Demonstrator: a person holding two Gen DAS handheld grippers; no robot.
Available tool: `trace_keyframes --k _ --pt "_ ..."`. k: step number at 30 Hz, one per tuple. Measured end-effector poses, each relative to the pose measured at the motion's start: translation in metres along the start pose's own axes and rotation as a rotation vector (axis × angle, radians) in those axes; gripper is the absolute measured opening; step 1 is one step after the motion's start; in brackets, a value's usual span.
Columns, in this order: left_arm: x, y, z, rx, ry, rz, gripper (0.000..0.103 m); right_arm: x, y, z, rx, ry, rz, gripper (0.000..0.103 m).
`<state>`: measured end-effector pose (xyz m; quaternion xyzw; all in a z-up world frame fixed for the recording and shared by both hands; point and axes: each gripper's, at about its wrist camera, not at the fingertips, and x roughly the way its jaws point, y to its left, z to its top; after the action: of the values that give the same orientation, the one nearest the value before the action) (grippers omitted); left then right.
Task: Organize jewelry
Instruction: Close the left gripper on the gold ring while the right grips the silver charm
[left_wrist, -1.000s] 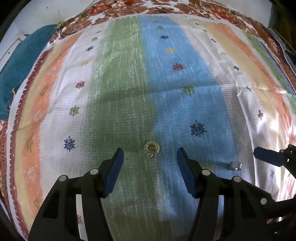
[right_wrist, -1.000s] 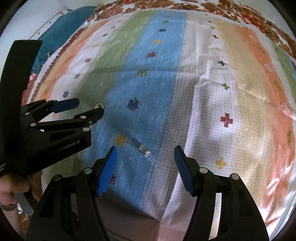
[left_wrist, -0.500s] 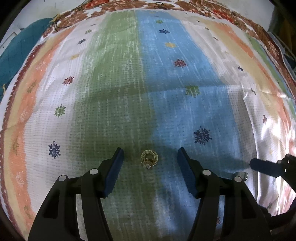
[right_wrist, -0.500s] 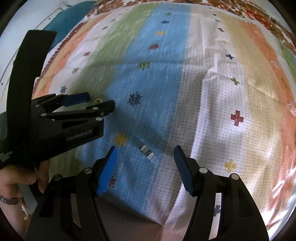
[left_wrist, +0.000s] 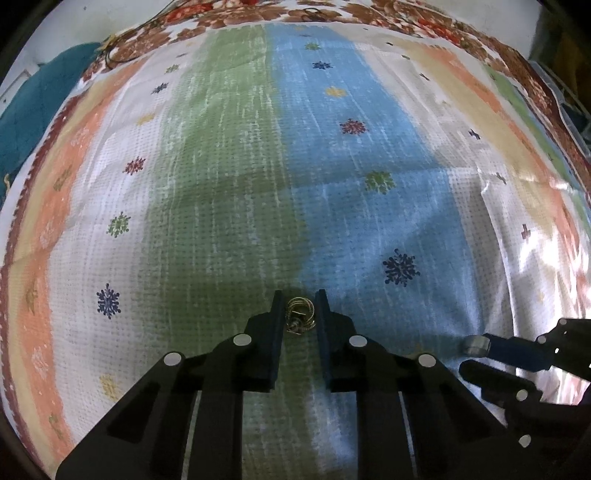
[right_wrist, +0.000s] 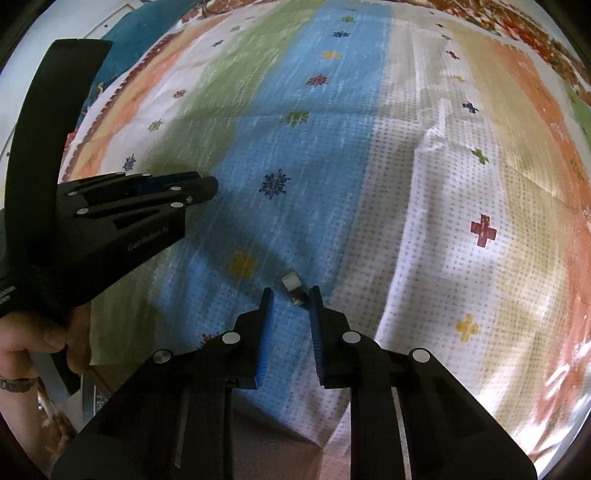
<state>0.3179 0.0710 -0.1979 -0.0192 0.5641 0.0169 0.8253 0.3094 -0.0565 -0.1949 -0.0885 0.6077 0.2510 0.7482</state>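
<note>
A small gold wire ring (left_wrist: 299, 316) lies on the green stripe of the striped cloth (left_wrist: 229, 192). My left gripper (left_wrist: 300, 303) points steeply down over it, its jaws closing, and both pads press the ring's sides. A silver band ring (right_wrist: 293, 291) lies on the blue stripe near the cloth's front edge. The jaws of my right gripper (right_wrist: 291, 297) are closing around it; the ring touches the right pad, and a gap shows at the left pad. In the left wrist view the silver ring (left_wrist: 475, 345) sits at the tip of the right gripper (left_wrist: 476, 360).
The cloth covers a soft raised surface with a floral border (left_wrist: 406, 22) at the back. A teal cushion (left_wrist: 26, 122) lies at the far left. A person's hand (right_wrist: 33, 343) holds the left gripper's body (right_wrist: 122, 225) close beside the right one. The cloth's front edge (right_wrist: 280, 421) drops off just below the right gripper.
Both grippers' jaws have come from wide apart to narrow, the left pair closing onto the gold ring, the right pair closing in beside the silver ring. Neither hand has shifted much.
</note>
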Motion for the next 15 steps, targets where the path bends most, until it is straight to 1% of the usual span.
trace_keyframes --k 2,4,9,15 --pt "-0.0008 -0.0016 -0.0018 0.002 -0.005 -0.001 0.016 0.0005 0.0000 0.0006 0.001 -0.001 -0.002 0.018" --pt "-0.0017 -0.0005 -0.0025 -0.004 -0.006 -0.008 0.016 0.0020 0.0007 0.0010 0.006 0.000 0.005 0.014" --pt "-0.0049 0.0019 -0.0038 -0.021 -0.006 -0.020 0.016 -0.0013 -0.0021 -0.0012 0.017 0.004 0.037 0.012" --pt "-0.0108 0.0022 -0.0075 -0.023 -0.013 -0.030 0.016 -0.0039 -0.0008 -0.0016 0.018 0.002 0.050 0.010"
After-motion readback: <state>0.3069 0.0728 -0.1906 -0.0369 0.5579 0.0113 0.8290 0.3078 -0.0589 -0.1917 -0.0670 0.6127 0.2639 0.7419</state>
